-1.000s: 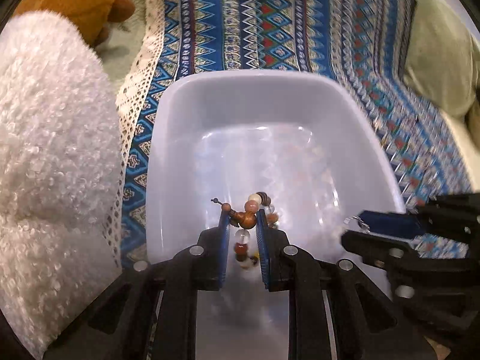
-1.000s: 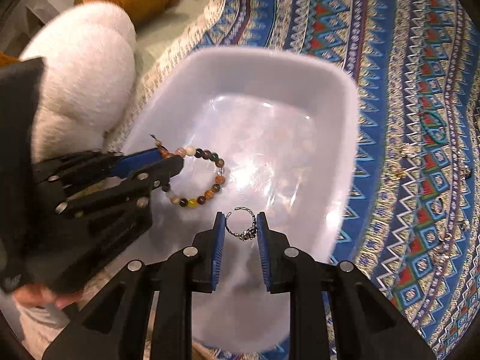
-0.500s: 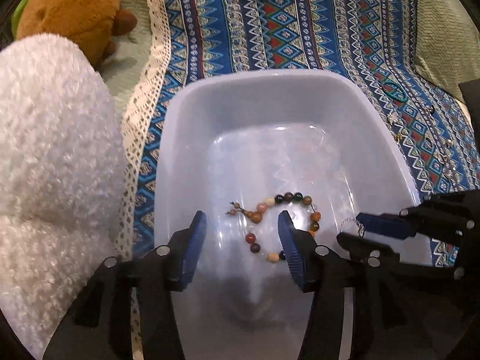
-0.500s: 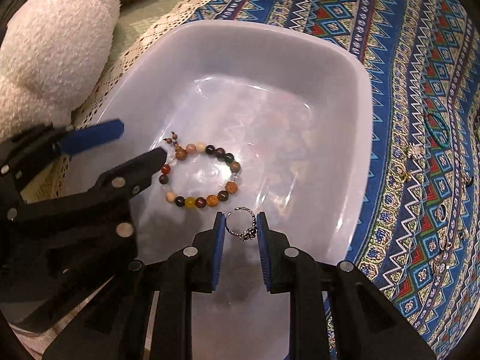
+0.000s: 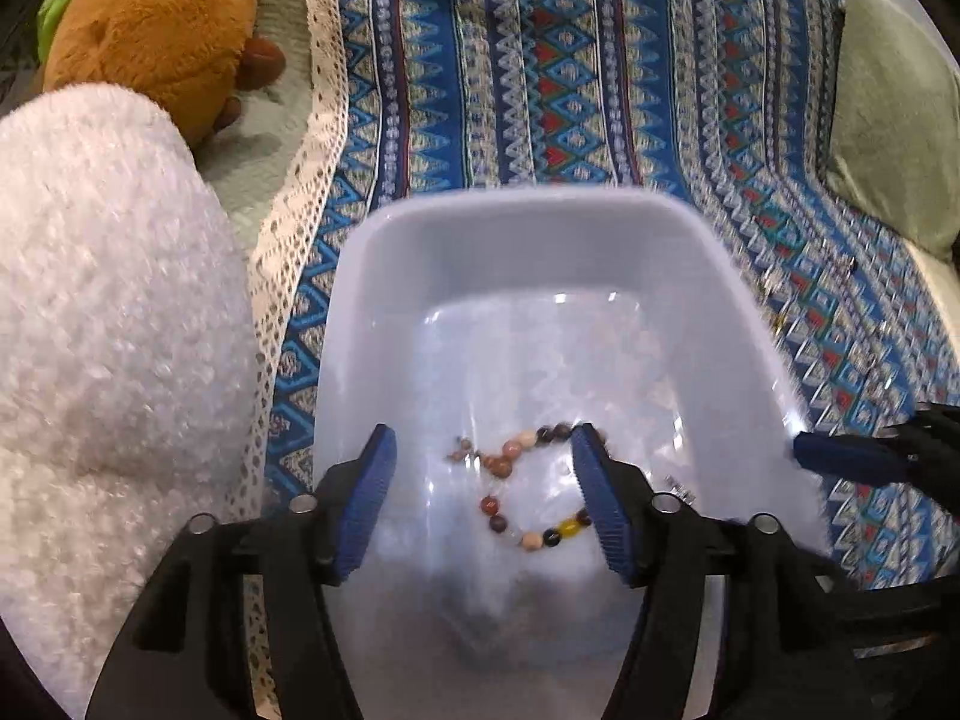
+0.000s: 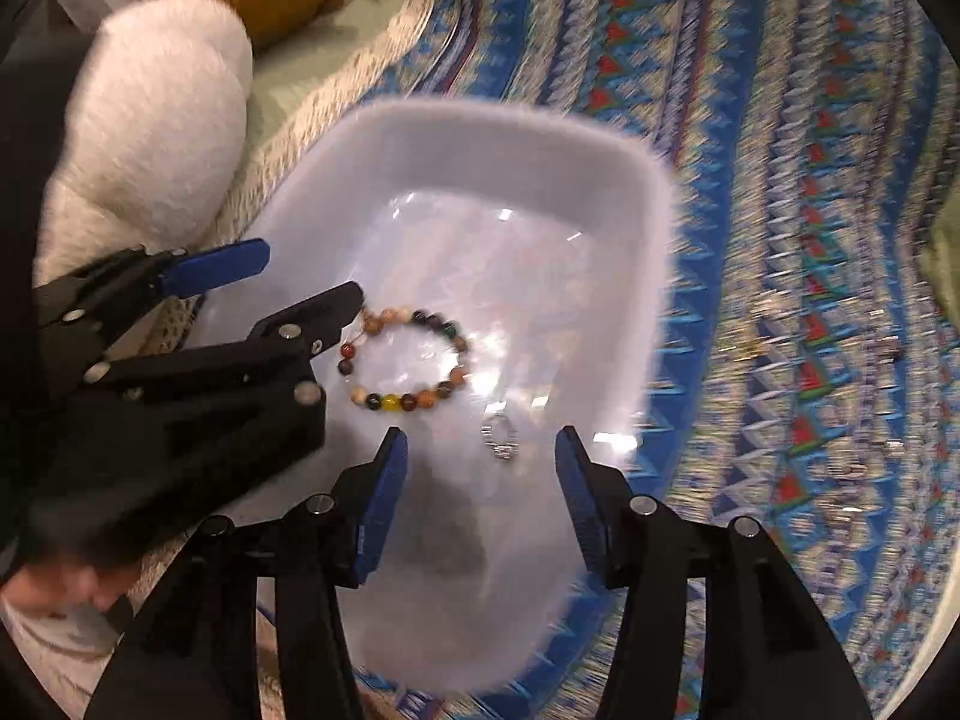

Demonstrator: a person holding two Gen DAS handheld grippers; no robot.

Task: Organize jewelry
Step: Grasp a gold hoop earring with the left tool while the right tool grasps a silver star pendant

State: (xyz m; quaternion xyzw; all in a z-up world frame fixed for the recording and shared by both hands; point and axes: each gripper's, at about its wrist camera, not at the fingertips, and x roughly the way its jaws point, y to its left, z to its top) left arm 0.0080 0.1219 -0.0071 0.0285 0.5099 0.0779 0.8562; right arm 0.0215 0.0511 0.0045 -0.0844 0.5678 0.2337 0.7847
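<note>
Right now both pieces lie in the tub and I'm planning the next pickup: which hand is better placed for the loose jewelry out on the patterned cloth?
Probably the right gripper: open, empty, nearest the small pieces scattered beside the tub.

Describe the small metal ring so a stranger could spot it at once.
Find the white plastic tub on the blue patterned cloth. On its floor lies a beaded bracelet; the metal ring lies apart from it, on the cloth side. It is silvery, beadless and far smaller than the bracelet.
</note>
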